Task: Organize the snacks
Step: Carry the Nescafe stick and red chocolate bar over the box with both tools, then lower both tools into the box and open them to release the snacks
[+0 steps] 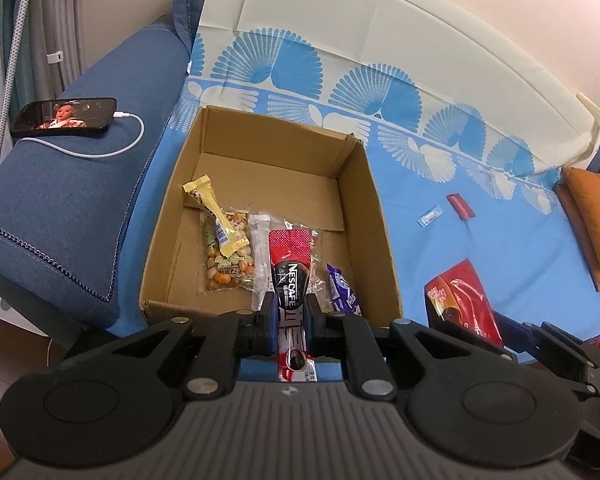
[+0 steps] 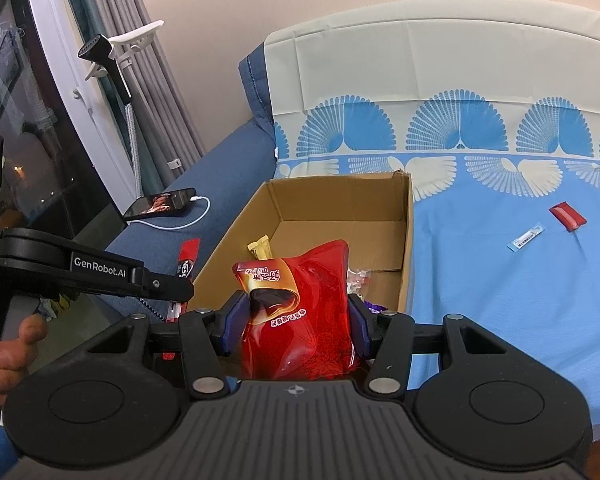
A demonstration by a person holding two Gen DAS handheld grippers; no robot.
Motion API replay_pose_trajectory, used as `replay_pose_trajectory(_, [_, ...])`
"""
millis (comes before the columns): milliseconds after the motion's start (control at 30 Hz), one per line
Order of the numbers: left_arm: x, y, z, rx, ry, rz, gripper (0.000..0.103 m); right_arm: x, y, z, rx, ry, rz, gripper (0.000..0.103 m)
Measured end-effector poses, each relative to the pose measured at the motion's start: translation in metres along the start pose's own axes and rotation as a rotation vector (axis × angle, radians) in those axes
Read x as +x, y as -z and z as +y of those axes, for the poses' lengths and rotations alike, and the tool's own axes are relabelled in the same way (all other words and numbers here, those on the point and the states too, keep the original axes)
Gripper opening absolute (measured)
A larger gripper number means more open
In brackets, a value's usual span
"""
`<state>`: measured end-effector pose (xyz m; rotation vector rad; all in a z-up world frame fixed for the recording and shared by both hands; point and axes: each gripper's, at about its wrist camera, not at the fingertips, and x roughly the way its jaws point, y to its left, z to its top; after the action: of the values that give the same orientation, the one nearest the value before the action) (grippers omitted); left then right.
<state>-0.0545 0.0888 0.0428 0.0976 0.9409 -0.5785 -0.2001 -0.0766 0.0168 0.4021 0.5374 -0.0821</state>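
Note:
An open cardboard box (image 1: 364, 200) (image 2: 407, 248) sits on the blue sofa cover. Inside lie a mixed-nut packet (image 1: 228, 260), a yellow bar (image 1: 216, 216), a clear wrapper and a purple packet (image 1: 342, 288). My left gripper (image 1: 291, 312) is shut on a red Nescafe stick (image 1: 290, 268), held over the box's near edge. My right gripper (image 2: 298, 320) is shut on a red snack pouch (image 2: 300, 304), held before the box's near side. The pouch also shows in the left wrist view (image 1: 464, 296). The left gripper and stick show in the right wrist view (image 2: 186, 264).
A small red sachet (image 1: 462, 206) (image 2: 567, 216) and a small blue packet (image 1: 430, 216) (image 2: 526, 236) lie on the cover right of the box. A charging phone (image 1: 64, 116) (image 2: 162, 202) rests on the sofa arm. An orange cushion (image 1: 596, 224) is far right.

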Motion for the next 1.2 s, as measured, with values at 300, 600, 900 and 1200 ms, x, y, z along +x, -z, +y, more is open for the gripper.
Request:
replay_pose_trajectory(300, [0.007,-0.013,0.007,0.004,-0.013,-0.015,0.014,0.008,-0.006,-0.006,0.022,0.012,0.006,0.055])
replay_pose_trajectory(600, [0.017,-0.031,0.015,-0.012,-0.020,-0.031,0.014,0.021,-0.016,-0.013,0.051,0.029,-0.001,0.055])
replay_pose_trajectory(900, [0.038,-0.045,0.017,-0.013,-0.021,-0.015,0.014,0.043,-0.031,-0.013,0.055,0.020,0.002,0.056])
replay_pose_trajectory(1200, [0.079,-0.060,0.022,-0.001,-0.050,0.023,0.014,0.081,-0.039,-0.017,0.059,0.024,0.040,0.056])
